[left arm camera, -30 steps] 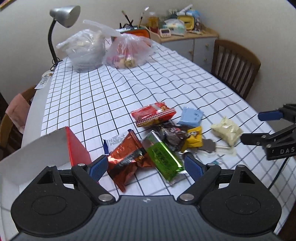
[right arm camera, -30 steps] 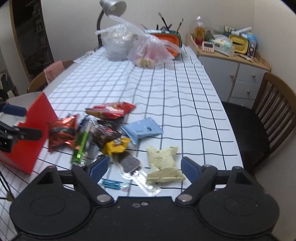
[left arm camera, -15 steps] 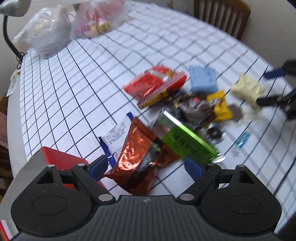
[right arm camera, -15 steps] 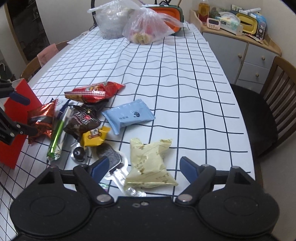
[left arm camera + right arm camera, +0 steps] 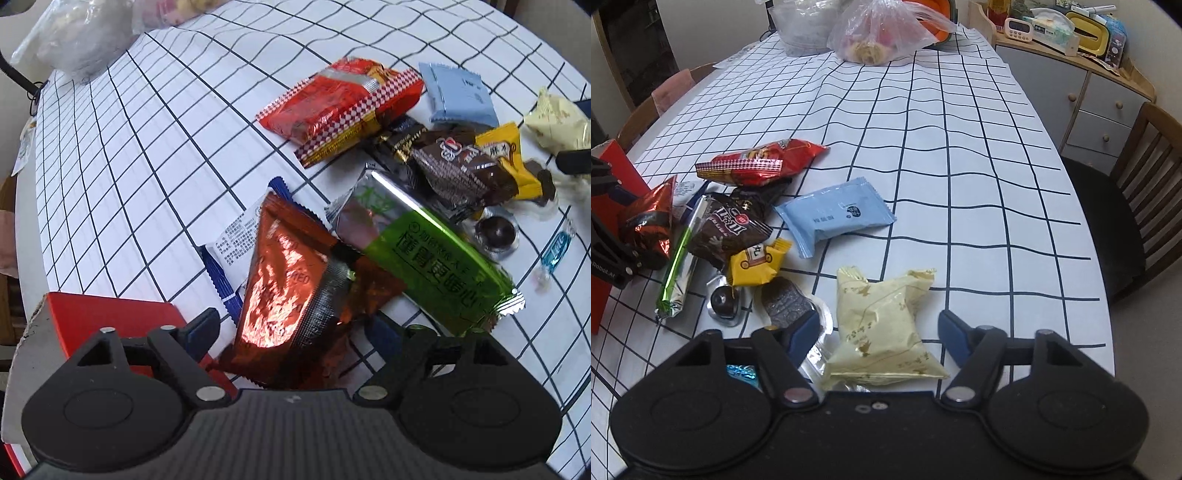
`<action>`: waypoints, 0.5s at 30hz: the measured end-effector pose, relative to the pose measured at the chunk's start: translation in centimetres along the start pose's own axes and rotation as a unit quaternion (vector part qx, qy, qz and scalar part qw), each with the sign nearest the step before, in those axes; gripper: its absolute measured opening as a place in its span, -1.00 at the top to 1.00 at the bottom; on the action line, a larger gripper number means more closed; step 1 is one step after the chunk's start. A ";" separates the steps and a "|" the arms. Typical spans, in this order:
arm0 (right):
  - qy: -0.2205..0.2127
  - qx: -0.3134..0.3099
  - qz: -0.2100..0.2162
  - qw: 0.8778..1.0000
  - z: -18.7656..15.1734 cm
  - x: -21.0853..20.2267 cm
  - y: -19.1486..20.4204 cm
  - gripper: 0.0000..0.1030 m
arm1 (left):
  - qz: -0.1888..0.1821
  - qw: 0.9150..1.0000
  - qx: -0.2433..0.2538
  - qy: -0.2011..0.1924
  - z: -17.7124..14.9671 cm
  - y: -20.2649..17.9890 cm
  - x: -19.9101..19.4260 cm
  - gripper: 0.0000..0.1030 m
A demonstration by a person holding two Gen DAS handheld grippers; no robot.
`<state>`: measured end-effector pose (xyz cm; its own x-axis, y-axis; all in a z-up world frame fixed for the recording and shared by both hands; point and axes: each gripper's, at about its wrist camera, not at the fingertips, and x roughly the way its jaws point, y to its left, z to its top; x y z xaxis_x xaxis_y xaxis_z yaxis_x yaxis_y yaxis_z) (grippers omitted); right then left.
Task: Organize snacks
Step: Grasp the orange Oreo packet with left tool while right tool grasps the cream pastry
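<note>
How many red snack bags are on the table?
2. The shiny copper-red bag lies between the left gripper's open jaws, beside the red box. The red checkered bag lies farther back. More could be hidden under the pile.

Snack pile [image 5: 746, 229] on tablecloth [image 5: 923, 147]

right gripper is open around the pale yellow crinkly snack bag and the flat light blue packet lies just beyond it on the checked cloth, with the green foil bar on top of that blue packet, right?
Not quite. In the right wrist view, the green foil bar lies well apart from the flat light blue packet, over by the brown M&M's bag. The right gripper is open around the pale yellow crinkly snack bag.
</note>
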<state>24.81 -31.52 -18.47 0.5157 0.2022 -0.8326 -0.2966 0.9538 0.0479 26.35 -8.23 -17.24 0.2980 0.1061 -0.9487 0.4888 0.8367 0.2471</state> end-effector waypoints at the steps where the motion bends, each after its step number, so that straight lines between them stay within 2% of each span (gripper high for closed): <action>1: 0.001 0.003 -0.001 1.000 0.0 0.1 -0.1 -0.10 | 0.002 1.000 -0.002 0.000 0.0 0.0 0.0 -0.48; 4: 0.003 0.007 0.001 1.000 -0.2 0.1 -0.3 0.03 | 0.002 1.000 -0.008 -0.003 -0.1 -0.3 -0.2 -0.15; 8: -0.002 0.005 0.000 1.000 -0.4 -0.1 -0.1 0.10 | 0.008 1.000 -0.021 -0.009 -0.3 -0.5 -0.7 0.03; 15: -0.011 0.013 0.008 1.000 -0.6 -1.4 -1.0 0.21 | 0.011 0.996 -0.090 -0.023 -1.0 -0.6 -2.1 0.06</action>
<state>23.89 -32.85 -17.66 0.5292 0.2229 -0.8187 -0.2840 0.9558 0.0767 24.60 -8.41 -15.65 0.3460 0.1045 -0.9324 0.3282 0.9175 0.2246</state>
